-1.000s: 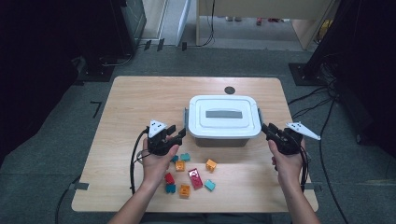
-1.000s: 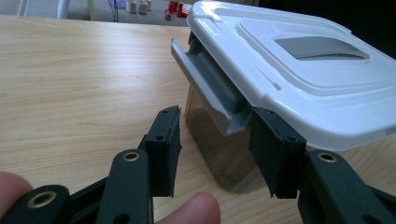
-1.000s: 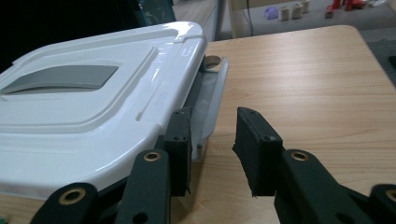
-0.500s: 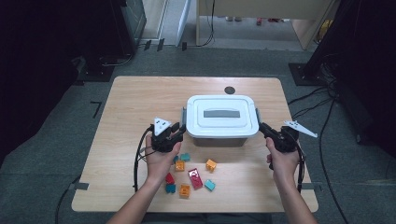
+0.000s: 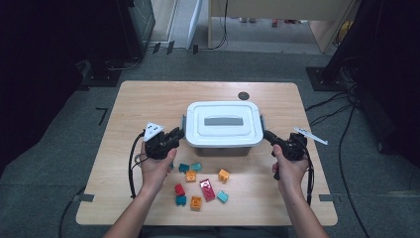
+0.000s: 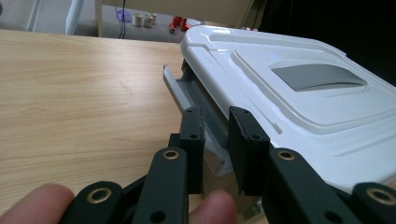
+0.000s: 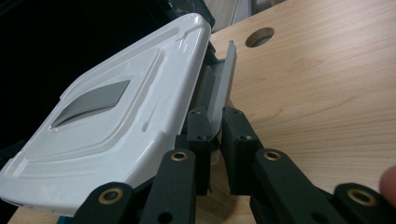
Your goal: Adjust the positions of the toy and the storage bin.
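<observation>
A grey storage box with a white lid (image 5: pixel 224 121) stands mid-table. My left gripper (image 5: pixel 177 134) is at its left end. In the left gripper view the jaws (image 6: pixel 219 135) are shut on the grey side latch (image 6: pixel 175 88), which sticks out from under the lid (image 6: pixel 303 93). My right gripper (image 5: pixel 267 135) is at the box's right end. There the right gripper view shows the jaws (image 7: pixel 215 128) shut on the other grey latch (image 7: pixel 226 74) beside the lid (image 7: pixel 116 107).
Several small coloured bricks (image 5: pixel 200 183), red, orange and teal, lie on the wooden table (image 5: pixel 148 104) in front of the box, between the person's forearms. A round hole (image 5: pixel 243 95) sits in the tabletop behind the box. Cables trail from both grippers.
The right gripper has moved in to the left, up to the box's right end. The left gripper has edged up against the left end. Both pairs of jaws have closed on the latches.
</observation>
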A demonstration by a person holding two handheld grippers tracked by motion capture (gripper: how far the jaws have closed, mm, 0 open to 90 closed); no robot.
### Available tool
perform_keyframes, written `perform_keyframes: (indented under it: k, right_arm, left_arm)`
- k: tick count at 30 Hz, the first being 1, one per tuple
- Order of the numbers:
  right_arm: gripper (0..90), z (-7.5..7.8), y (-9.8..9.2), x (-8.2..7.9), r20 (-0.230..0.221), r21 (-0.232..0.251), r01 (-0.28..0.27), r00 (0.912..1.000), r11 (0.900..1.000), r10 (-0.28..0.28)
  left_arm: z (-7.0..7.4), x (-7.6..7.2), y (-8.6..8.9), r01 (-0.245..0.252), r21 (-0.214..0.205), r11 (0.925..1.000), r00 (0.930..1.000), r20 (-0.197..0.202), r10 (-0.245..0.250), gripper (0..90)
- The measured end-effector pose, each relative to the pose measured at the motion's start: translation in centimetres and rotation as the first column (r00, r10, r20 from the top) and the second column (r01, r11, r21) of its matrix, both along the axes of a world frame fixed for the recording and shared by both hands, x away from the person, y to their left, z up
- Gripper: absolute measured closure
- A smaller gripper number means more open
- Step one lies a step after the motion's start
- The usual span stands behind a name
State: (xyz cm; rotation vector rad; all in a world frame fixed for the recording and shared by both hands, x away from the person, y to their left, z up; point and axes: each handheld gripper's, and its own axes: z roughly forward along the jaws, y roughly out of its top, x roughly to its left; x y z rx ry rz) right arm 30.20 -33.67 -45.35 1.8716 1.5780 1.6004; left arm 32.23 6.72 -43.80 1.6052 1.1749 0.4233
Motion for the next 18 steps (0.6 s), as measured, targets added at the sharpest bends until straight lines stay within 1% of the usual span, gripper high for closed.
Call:
perform_keyframes:
  k: [1,4,7,10,15,17,18]
  right_arm:
    - [83.4,0.0,0.2,0.0,-0.004,0.003,-0.001,1.0000,1.0000,0.001]
    - [83.3,0.1,1.0,-0.2,-0.011,0.013,-0.017,0.9998,0.9998,0.017]
    - [83.1,0.1,1.8,-0.4,-0.016,0.009,-0.033,0.9993,0.9994,0.033]
    - [83.0,0.2,2.5,-0.7,-0.018,0.008,-0.044,0.9989,0.9990,0.044]
    - [82.8,0.4,3.4,-1.5,-0.019,0.014,-0.067,0.9975,0.9977,0.067]
    - [82.8,0.5,3.7,-1.9,-0.014,0.013,-0.076,0.9970,0.9971,0.076]
    - [82.8,0.5,3.7,-2.0,-0.008,0.009,-0.082,0.9966,0.9966,0.082]
  left_arm:
    - [0.1,-0.2,0.5,-0.002,-0.003,1.0000,1.0000,0.001,0.002,76.8]
    - [0.2,-0.5,1.4,-0.014,-0.013,0.9998,0.9999,0.002,0.014,76.2]
    - [0.3,-0.8,2.2,-0.020,-0.015,0.9997,0.9998,-0.001,0.020,75.6]
    - [0.4,-1.2,3.0,-0.019,-0.025,0.9995,0.9998,-0.006,0.019,75.6]
    - [0.7,-2.2,4.0,-0.027,-0.042,0.9987,0.9996,-0.001,0.027,75.4]
    - [0.9,-2.7,4.3,-0.015,-0.062,0.9979,0.9998,0.010,0.016,75.5]
    - [1.3,-3.1,4.5,0.027,-0.112,0.9933,0.9995,0.021,-0.025,76.4]
